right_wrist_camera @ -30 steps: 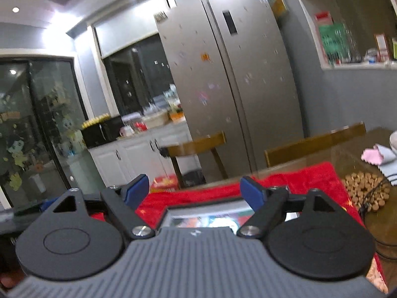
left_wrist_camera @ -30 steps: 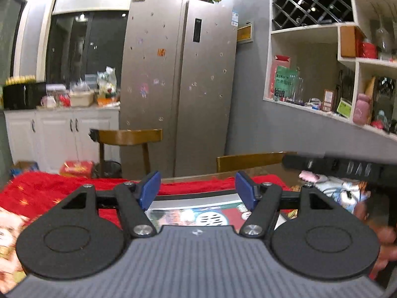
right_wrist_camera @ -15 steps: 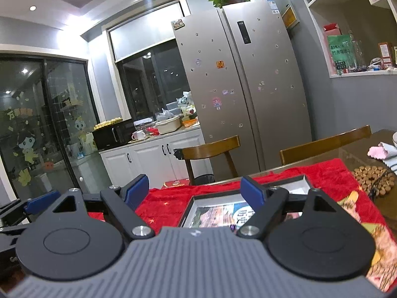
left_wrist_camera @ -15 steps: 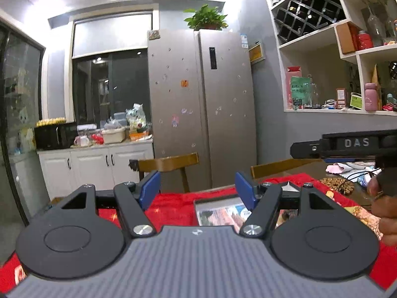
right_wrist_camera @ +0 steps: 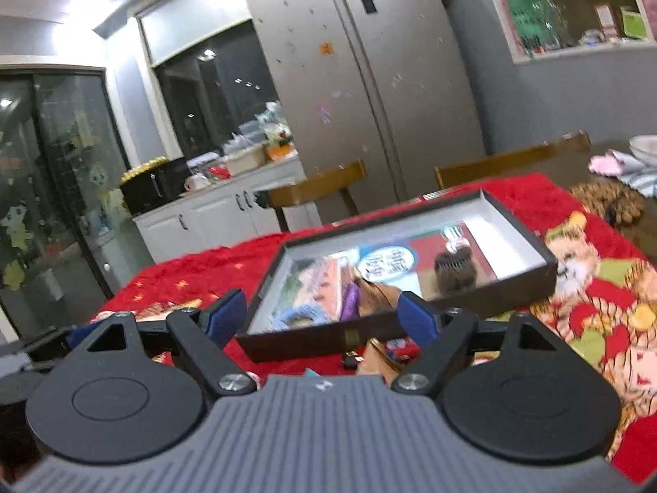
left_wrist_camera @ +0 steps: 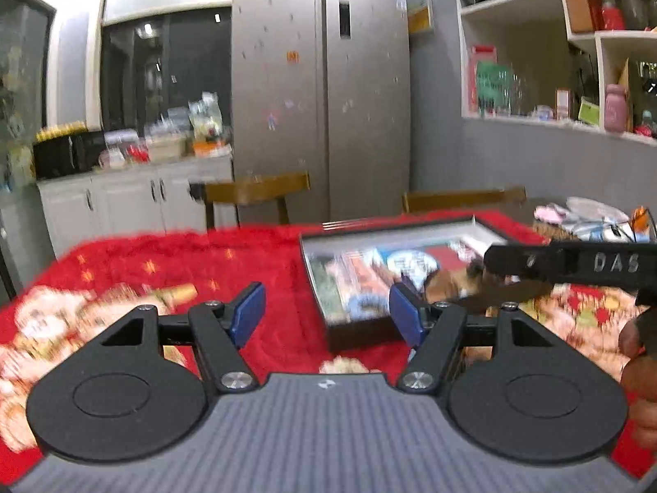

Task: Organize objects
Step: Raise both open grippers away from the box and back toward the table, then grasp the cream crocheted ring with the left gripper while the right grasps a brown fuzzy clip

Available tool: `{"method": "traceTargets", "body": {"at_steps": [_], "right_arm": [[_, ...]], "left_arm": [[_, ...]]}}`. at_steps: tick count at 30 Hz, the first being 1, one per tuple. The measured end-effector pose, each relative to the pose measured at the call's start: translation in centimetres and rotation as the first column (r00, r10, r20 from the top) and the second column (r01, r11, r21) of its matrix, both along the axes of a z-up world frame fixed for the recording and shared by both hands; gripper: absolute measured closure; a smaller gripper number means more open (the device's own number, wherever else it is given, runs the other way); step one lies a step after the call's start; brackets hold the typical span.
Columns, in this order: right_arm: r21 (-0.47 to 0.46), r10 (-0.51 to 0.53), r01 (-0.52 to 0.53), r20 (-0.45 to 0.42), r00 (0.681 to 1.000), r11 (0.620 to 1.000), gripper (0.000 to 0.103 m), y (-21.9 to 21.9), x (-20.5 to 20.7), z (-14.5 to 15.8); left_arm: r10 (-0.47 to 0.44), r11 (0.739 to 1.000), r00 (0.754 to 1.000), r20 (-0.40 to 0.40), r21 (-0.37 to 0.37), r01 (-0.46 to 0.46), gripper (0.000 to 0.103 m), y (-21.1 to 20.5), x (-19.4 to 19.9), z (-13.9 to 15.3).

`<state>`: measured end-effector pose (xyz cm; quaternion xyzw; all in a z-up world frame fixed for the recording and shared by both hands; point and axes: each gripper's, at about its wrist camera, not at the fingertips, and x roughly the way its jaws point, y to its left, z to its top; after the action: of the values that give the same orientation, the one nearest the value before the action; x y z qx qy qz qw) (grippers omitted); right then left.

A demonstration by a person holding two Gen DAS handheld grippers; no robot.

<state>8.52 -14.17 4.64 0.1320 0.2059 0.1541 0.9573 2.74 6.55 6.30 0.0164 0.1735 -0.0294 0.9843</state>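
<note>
A shallow dark box (right_wrist_camera: 546, 265) with a white inner wall lies on the red cloth (right_wrist_camera: 197, 271); it also shows in the left wrist view (left_wrist_camera: 353, 337). Inside are a printed sheet, a brown hair claw (right_wrist_camera: 453, 267), a purple item (right_wrist_camera: 351, 302) and a blue scrunchie (right_wrist_camera: 299, 314). Small items (right_wrist_camera: 369, 357) lie on the cloth just before the box. My right gripper (right_wrist_camera: 322, 314) is open and empty, just short of the box's near wall. My left gripper (left_wrist_camera: 326, 314) is open and empty above the cloth, left of the box. The right gripper's body (left_wrist_camera: 575, 265) crosses the left view.
Two wooden chairs (right_wrist_camera: 316, 189) stand behind the table, with a fridge (right_wrist_camera: 369, 82) and white cabinets (right_wrist_camera: 213, 213) beyond. A beaded mat (right_wrist_camera: 607, 201) and cloths (right_wrist_camera: 620, 164) lie at the far right of the table. Wall shelves (left_wrist_camera: 575, 61) are at right.
Both grippers have tipped downward toward the table; the box now shows fuller and nearer. Both stay open and empty.
</note>
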Motion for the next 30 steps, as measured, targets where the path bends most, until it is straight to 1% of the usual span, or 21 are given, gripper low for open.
{"method": "traceTargets", "body": {"at_steps": [2, 5, 8, 11, 13, 17, 20, 22, 23, 25, 27, 30], "right_arm": [[0.000, -0.004, 0.004, -0.010, 1.000, 1.000, 0.015, -0.1, -0.2, -0.6], [-0.017, 0.007, -0.007, -0.029, 1.000, 1.000, 0.017, 0.2, -0.2, -1.6], [-0.016, 0.023, -0.024, -0.051, 0.998, 1.000, 0.019, 0.4, -0.3, -2.5], [-0.010, 0.061, -0.062, -0.084, 0.995, 0.998, 0.021, 0.7, -0.1, -3.3], [-0.015, 0.079, -0.081, -0.098, 0.992, 0.997, 0.022, 1.0, -0.3, -3.7], [-0.051, 0.092, -0.098, -0.102, 0.990, 0.994, 0.025, 1.8, -0.6, -4.2], [-0.075, 0.103, -0.112, -0.111, 0.988, 0.991, 0.027, 2.4, -0.8, -4.6], [-0.091, 0.113, -0.123, -0.101, 0.988, 0.988, 0.027, 2.8, -1.1, -4.7], [-0.099, 0.121, -0.131, -0.095, 0.988, 0.986, 0.028, 3.0, -1.3, -4.6], [-0.104, 0.141, -0.150, -0.089, 0.986, 0.983, 0.028, 3.3, -1.7, -4.6], [-0.099, 0.158, -0.168, -0.101, 0.982, 0.981, 0.028, 3.4, -1.8, -4.7], [-0.100, 0.163, -0.176, -0.123, 0.979, 0.979, 0.031, 3.6, -1.6, -5.0]], "left_arm": [[-0.008, 1.000, 0.999, -0.040, -0.023, 0.008, 0.032, 0.3, 1.1, -1.1], [-0.013, 0.999, 0.997, -0.076, -0.044, 0.010, 0.033, 0.7, 1.9, -2.6], [-0.037, 0.999, 0.995, -0.095, -0.036, 0.033, 0.033, 0.5, 2.7, -3.7], [-0.047, 0.999, 0.995, -0.093, -0.013, 0.046, 0.033, -0.1, 3.0, -4.6], [-0.048, 0.999, 0.993, -0.106, -0.016, 0.047, 0.034, -0.3, 3.1, -5.2], [-0.037, 0.999, 0.987, -0.159, -0.039, 0.031, 0.048, 0.0, 3.7, -6.0], [-0.018, 0.996, 0.982, -0.187, -0.086, 0.002, 0.049, 0.9, 4.4, -6.4], [-0.008, 0.995, 0.979, -0.204, -0.101, -0.013, 0.050, 1.3, 4.7, -6.6], [-0.006, 0.995, 0.977, -0.213, -0.103, -0.016, 0.053, 1.3, 4.9, -6.7], [-0.009, 0.995, 0.975, -0.223, -0.095, -0.013, 0.056, 1.3, 5.1, -6.8], [-0.005, 0.996, 0.977, -0.214, -0.083, -0.013, 0.063, 1.1, 5.0, -6.9], [-0.011, 0.997, 0.979, -0.206, -0.075, -0.005, 0.067, 0.9, 4.8, -6.9]]}}
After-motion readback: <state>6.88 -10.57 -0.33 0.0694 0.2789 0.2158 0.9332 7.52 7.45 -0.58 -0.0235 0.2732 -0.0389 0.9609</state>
